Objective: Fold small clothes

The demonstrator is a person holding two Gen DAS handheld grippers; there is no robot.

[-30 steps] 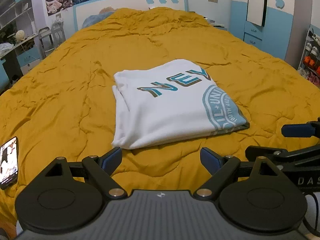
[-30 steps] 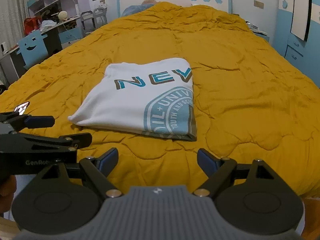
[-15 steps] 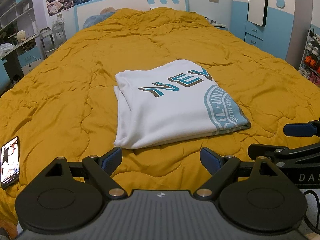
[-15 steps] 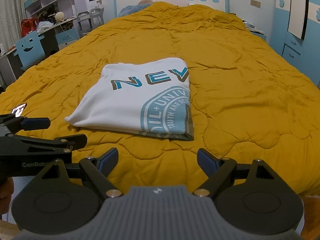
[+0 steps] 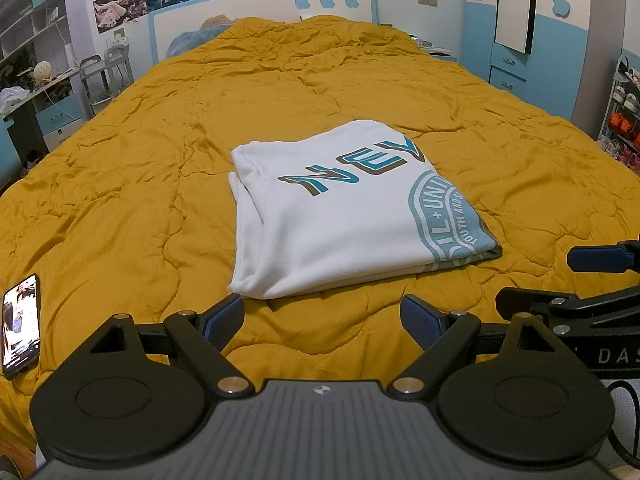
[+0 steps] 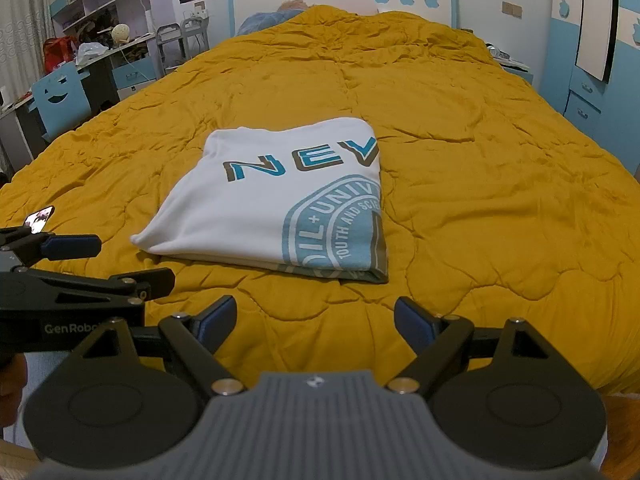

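Observation:
A white T-shirt (image 5: 340, 216) with blue and brown lettering lies folded into a flat rectangle on the yellow quilt; it also shows in the right wrist view (image 6: 280, 204). My left gripper (image 5: 322, 316) is open and empty, a short way in front of the shirt's near edge. My right gripper (image 6: 314, 316) is open and empty, also just short of the near edge. Each gripper shows at the side of the other's view, the right gripper (image 5: 592, 276) and the left gripper (image 6: 92, 260).
The yellow quilt (image 5: 160, 152) covers the whole bed. A phone (image 5: 20, 324) with a lit screen lies at the quilt's left near edge, also seen in the right wrist view (image 6: 39, 218). Desk, shelves and chairs stand left; blue wardrobe right.
Both grippers have drawn back slightly and stayed open. The folded shirt has not moved on the quilt.

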